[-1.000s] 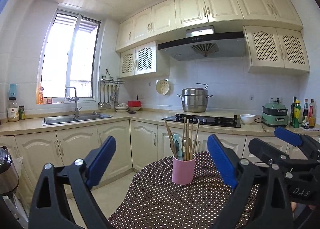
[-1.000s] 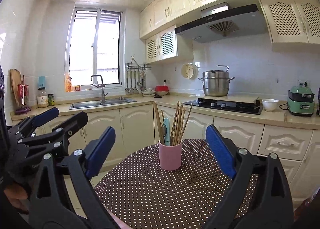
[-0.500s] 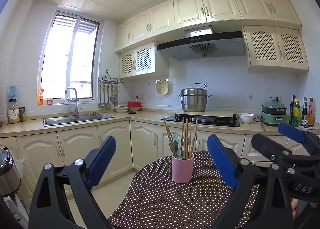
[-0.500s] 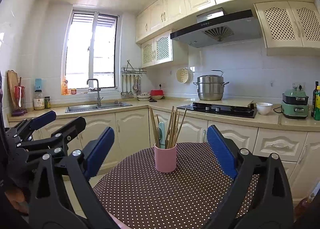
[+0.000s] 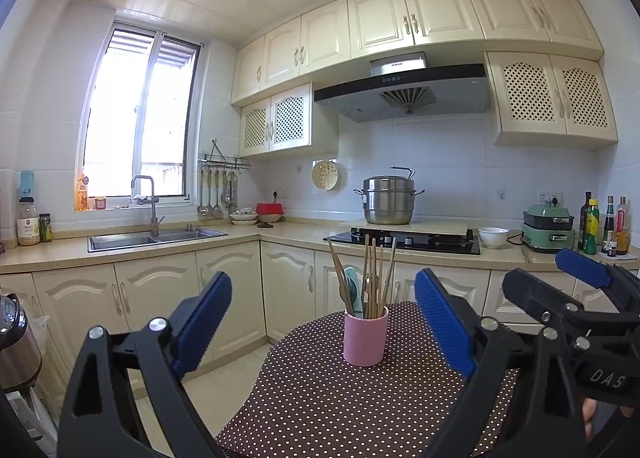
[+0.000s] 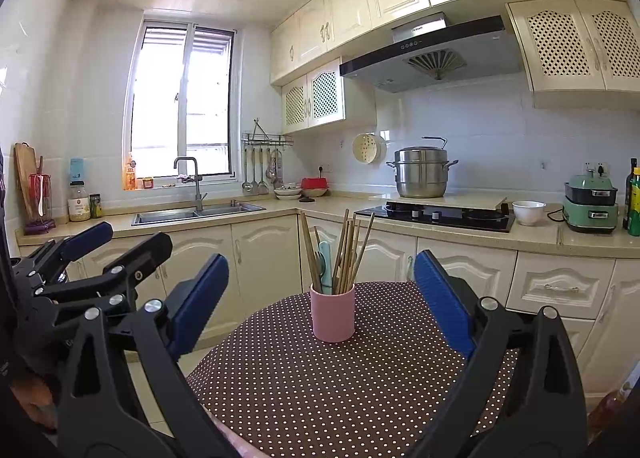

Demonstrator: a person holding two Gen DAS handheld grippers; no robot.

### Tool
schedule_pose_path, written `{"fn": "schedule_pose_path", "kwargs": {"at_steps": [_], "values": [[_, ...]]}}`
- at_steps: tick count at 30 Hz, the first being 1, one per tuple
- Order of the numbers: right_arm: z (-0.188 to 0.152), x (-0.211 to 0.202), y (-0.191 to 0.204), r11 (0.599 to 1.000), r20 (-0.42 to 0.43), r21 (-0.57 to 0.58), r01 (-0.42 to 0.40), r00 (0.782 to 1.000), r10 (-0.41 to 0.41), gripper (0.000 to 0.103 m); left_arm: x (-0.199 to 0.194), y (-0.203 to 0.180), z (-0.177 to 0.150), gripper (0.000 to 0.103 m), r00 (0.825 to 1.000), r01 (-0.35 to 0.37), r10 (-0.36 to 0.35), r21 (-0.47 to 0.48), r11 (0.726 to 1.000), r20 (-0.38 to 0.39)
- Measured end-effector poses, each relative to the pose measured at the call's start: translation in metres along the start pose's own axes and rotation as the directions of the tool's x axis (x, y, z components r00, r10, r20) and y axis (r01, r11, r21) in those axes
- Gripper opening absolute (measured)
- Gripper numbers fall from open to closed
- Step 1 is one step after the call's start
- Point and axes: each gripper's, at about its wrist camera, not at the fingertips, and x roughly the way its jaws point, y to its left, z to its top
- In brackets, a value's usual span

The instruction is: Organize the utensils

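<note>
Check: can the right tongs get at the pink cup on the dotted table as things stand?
Probably yes. The right tongs are open and empty, and the pink cup stands straight ahead between their tips on the dotted table, with bare cloth between. The chopsticks stick up above the rim, so come in low.

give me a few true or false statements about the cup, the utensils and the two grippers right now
1. The pink cup stands upright on the dotted tablecloth. True.
2. The left gripper is clamped on the cup. False: its fingers are spread wide, short of the cup.
3. The chopsticks stand inside the cup. True.
4. The right gripper holds a spoon. False: it is open and empty.
5. The utensils lie scattered on the tablecloth. False: all are in the cup.
</note>
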Motion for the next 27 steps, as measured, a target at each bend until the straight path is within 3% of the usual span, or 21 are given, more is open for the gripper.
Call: {"fn": "schedule_pose_path", "kwargs": {"at_steps": [27], "values": [[-0.0021, 0.0016, -0.0005, 1.000, -0.018, 0.016, -0.003, 1.000, 0.003, 0.092, 0.0024, 0.0001, -0.0022, 0.091, 1.000, 0.003, -0.003, -0.001, 1.000, -0.008]]}}
